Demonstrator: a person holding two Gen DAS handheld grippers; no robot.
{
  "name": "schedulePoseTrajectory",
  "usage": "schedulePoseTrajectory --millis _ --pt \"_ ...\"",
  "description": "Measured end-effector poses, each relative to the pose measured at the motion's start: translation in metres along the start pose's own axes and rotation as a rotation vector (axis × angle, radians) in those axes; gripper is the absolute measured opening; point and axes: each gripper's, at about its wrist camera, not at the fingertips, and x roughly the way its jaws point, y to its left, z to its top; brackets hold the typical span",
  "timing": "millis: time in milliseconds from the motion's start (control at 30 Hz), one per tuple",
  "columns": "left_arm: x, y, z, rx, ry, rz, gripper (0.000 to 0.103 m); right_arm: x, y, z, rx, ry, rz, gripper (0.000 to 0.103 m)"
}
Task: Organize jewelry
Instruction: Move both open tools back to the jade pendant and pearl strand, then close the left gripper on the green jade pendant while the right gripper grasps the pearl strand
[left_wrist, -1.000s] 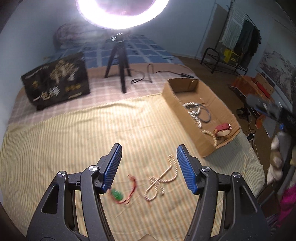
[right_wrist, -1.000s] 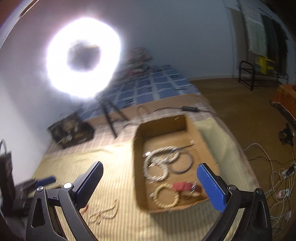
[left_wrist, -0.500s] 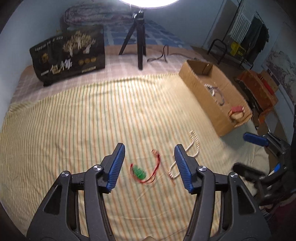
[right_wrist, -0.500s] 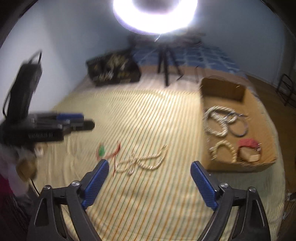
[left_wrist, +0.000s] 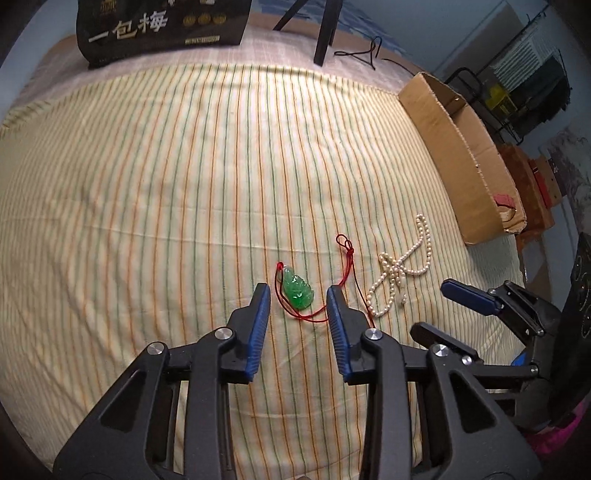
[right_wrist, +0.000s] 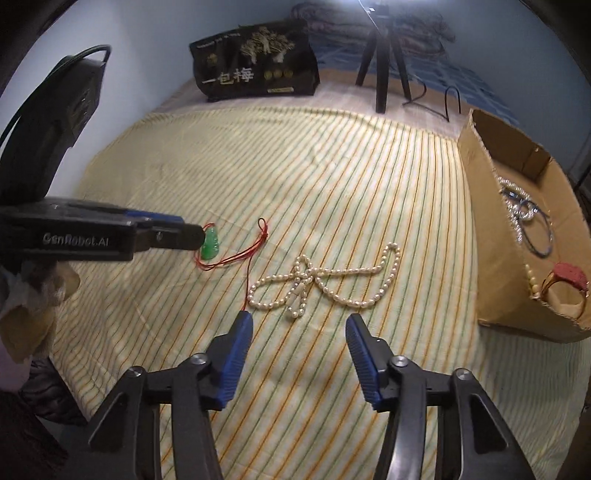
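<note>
A green jade pendant (left_wrist: 296, 290) on a red cord (left_wrist: 352, 269) lies on the striped bedspread. My left gripper (left_wrist: 298, 295) is open, its blue fingertips on either side of the pendant's near end; it shows from the side in the right wrist view (right_wrist: 192, 232) beside the pendant (right_wrist: 210, 244). A pearl necklace (right_wrist: 325, 277) lies looped to the right, also in the left wrist view (left_wrist: 402, 269). My right gripper (right_wrist: 298, 321) is open and empty, just short of the pearls. A cardboard box (right_wrist: 495, 236) on the right holds several pieces of jewelry.
A black printed bag (right_wrist: 255, 72) and a tripod (right_wrist: 384, 70) stand at the far side of the bed. A cable (right_wrist: 436, 99) lies beside the tripod. The box also shows at the right in the left wrist view (left_wrist: 461, 155). Racks and boxes stand beyond the bed.
Both grippers have come down and forward toward the bedspread. The left one now straddles the green pendant with narrower jaws. The right one swung from the box to face the pearls.
</note>
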Motion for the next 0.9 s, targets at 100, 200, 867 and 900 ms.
schedulePoseTrajectory --millis 100,200,867,900 --pt "0.005 0.002 0.002 -0.025 0.012 -0.006 0.032 0.004 -0.009 0.004 0.064 0.008 0.025 0.046" --pt "0.010 0.002 0.004 -0.033 0.024 0.004 0.032 0.009 -0.015 0.008 0.105 0.014 0.041 0.044" --pt "0.031 -0.006 0.015 -0.017 0.028 0.077 0.026 0.038 -0.006 0.018 0.127 0.055 -0.005 0.031" --pt "0.031 -0.007 0.015 -0.013 0.025 0.084 0.026 0.038 -0.004 0.019 0.116 0.056 -0.016 0.030"
